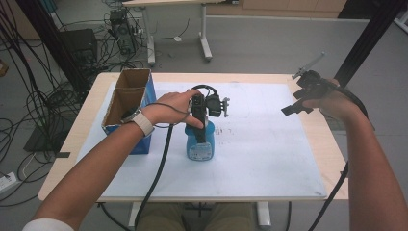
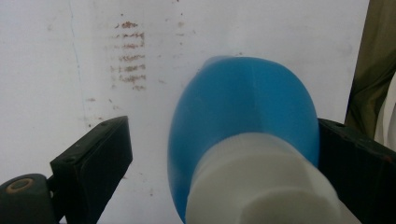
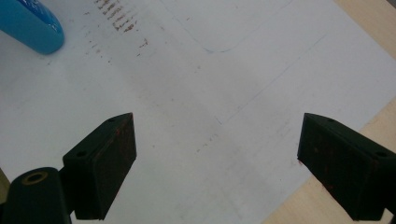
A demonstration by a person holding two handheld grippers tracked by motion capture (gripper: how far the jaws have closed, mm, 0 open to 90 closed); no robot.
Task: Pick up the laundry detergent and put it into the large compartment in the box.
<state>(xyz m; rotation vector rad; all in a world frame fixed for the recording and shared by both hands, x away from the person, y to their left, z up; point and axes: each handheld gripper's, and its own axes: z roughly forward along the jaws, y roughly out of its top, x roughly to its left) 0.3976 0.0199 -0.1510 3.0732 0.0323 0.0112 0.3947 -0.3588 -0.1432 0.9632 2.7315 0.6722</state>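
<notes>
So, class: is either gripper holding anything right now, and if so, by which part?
Neither holds anything yet. The left gripper is open around the blue bottle near its white cap, one jaw clearly apart. The right gripper is open over the table.

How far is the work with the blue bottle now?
Done: the left gripper is over the blue bottle, which stands upright on the white mat beside the open cardboard box. In hand: its jaws stand around the bottle below the white cap, one with a gap, so not clamped. Left: closing and lifting. The right gripper hangs open, holding nothing.
</notes>
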